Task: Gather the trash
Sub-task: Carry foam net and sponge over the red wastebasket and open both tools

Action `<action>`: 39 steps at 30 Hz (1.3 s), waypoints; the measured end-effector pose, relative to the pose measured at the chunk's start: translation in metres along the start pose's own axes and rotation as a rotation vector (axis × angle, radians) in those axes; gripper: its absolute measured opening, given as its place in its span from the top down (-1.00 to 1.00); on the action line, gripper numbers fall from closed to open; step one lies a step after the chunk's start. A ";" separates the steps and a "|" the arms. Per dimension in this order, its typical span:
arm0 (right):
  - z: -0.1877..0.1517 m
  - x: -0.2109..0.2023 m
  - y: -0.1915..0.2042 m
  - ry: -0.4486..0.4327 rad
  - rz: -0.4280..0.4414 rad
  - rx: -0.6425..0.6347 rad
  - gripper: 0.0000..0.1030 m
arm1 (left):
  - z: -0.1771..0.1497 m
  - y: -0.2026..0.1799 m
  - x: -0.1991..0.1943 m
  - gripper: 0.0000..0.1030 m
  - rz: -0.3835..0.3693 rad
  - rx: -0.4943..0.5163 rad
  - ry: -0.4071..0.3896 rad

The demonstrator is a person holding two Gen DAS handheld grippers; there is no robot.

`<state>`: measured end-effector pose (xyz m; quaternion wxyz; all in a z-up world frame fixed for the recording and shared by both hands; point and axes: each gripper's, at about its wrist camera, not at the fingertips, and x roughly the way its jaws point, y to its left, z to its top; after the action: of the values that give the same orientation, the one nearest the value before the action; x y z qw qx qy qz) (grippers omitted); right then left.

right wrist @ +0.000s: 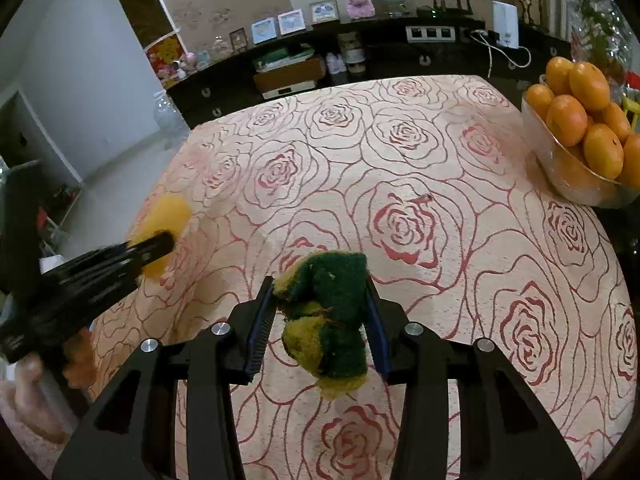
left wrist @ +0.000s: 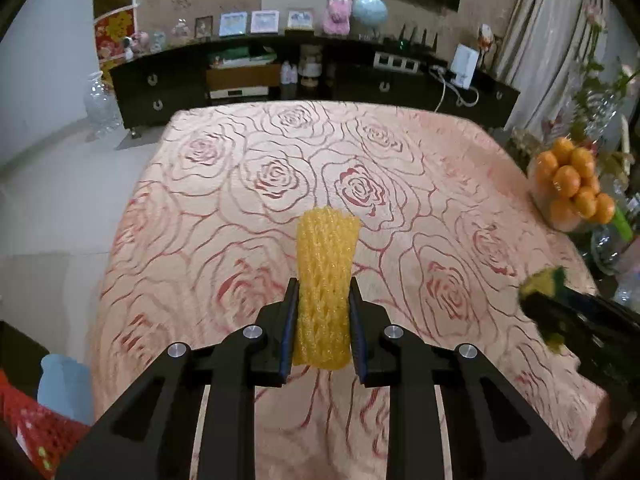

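My left gripper (left wrist: pixel 323 292) is shut on a yellow foam fruit net (left wrist: pixel 326 264), which stands up between the pads above the rose-patterned tablecloth (left wrist: pixel 400 168). My right gripper (right wrist: pixel 320 286) is shut on a crumpled green and yellow scouring sponge (right wrist: pixel 330 320), lifted off the cloth. In the right wrist view the left gripper (right wrist: pixel 160 246) shows blurred at the left with the yellow net (right wrist: pixel 168 216) in it and a hand (right wrist: pixel 32 392) behind it. In the left wrist view the right gripper (left wrist: pixel 538 300) with the sponge (left wrist: pixel 544 278) sits at the right edge.
A glass bowl (right wrist: pixel 576 184) of oranges (right wrist: pixel 576 96) stands at the table's far right corner. A dark sideboard (left wrist: pixel 280 76) with frames and ornaments runs behind the table. A red net bag (left wrist: pixel 36 432) and a pale blue object (left wrist: pixel 64 384) lie at the lower left, beside the table.
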<state>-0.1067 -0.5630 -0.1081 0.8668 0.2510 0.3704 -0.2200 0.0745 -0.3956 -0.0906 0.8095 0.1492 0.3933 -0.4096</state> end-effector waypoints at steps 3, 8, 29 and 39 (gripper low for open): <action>-0.001 0.000 0.008 -0.007 0.001 -0.020 0.20 | -0.008 0.010 -0.025 0.58 0.000 -0.015 -0.031; -0.003 0.001 0.021 -0.009 0.007 -0.051 0.20 | -0.016 0.023 -0.060 0.58 0.024 -0.024 -0.080; -0.015 -0.010 0.090 -0.026 0.063 -0.191 0.20 | -0.072 0.073 -0.135 0.58 0.172 -0.099 -0.168; -0.016 -0.016 0.138 -0.043 0.114 -0.248 0.20 | -0.082 0.099 -0.173 0.58 0.243 -0.124 -0.232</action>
<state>-0.0467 -0.4428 -0.0678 0.9100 0.1579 0.3612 -0.1284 0.0480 -0.1937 -0.0205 0.9007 0.0971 0.3009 -0.2981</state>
